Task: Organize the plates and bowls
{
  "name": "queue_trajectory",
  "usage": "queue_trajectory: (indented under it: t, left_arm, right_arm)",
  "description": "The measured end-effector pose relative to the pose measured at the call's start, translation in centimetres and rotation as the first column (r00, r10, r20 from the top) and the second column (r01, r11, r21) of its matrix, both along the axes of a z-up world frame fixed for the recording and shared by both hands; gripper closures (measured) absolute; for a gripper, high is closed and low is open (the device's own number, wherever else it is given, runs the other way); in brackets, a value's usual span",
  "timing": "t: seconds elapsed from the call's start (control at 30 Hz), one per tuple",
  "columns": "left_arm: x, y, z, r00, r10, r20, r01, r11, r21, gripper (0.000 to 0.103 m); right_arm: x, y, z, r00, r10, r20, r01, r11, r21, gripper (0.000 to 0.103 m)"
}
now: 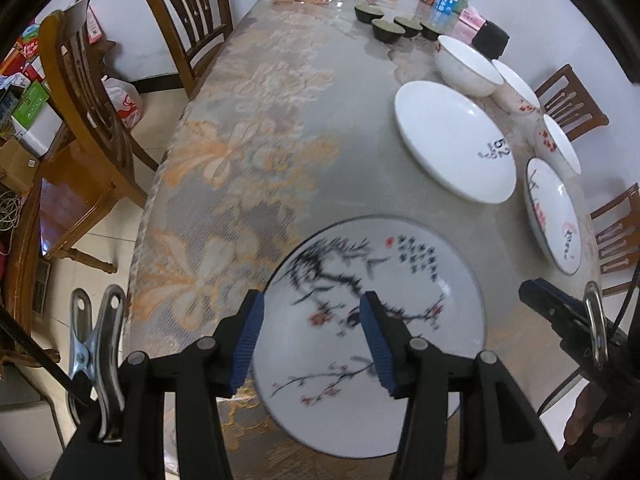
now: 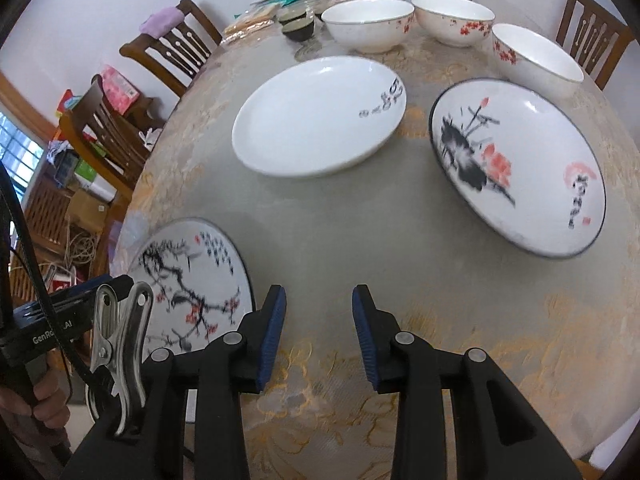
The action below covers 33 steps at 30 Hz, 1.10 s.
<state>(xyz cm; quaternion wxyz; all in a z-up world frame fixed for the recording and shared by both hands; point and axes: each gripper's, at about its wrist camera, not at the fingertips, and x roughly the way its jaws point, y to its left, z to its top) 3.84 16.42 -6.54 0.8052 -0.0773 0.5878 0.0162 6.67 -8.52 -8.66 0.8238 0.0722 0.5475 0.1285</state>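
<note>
Broadly, the dining table [image 2: 340, 224] is laid out as a sorting ground, its patterned cloth under a clear cover, with the crockery spread singly rather than stacked — a sign, I judge, that the organizing has scarcely begun.

Largest of the pieces are three plates, each lying flat and apart from the others. The plum-branch plate [image 1: 372, 320] sits at the near table edge, directly below the left gripper [image 1: 312, 344], whose blue pads stand part-way open above it with nothing between them. The plain white plate [image 2: 320, 116], marked only by a few dark characters near its rim, lies mid-table. The lotus plate [image 2: 520, 164] lies off to the right, just in front of the bowls.

Three white bowls [image 2: 368, 24] with red blossom sprigs stand upright in a row beyond the plates; as far as their insides show, they are empty, as are all three plates. Further back a cluster of small dark cups [image 1: 388, 30] stands near the clutter at the far end — what they contain I cannot tell.

The right gripper [image 2: 320, 328] hangs over bare cloth between the plum-branch and lotus plates, its jaws narrowly apart and empty — placed, I would guess, to go for either plate next.
</note>
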Motion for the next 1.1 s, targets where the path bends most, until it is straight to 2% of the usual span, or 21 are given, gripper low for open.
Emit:
queue_trajectory:
  t: [0.27, 0.5, 1.1]
  left_arm:
    - [3.9, -2.2, 1.1, 1.0, -0.015, 0.01, 0.015, 1.0, -0.014, 0.05]
    - [7.3, -4.2, 1.4, 1.0, -0.014, 0.016, 0.015, 1.0, -0.014, 0.05]
    - [13.1, -7.4, -0.4, 1.0, -0.02, -0.014, 0.02, 1.0, 0.0, 0.05]
  right_arm:
    - [3.9, -0.9, 1.8, 0.998, 0.058, 0.033, -0.058, 0.998, -0.004, 0.067]
    - [7.8, -1.3, 2.0, 0.996, 0.089, 0.025, -0.089, 0.996, 0.0, 0.067]
    - [14.6, -2.3, 1.9, 0.988, 0.146, 0.047, -0.144, 0.989, -0.034, 0.067]
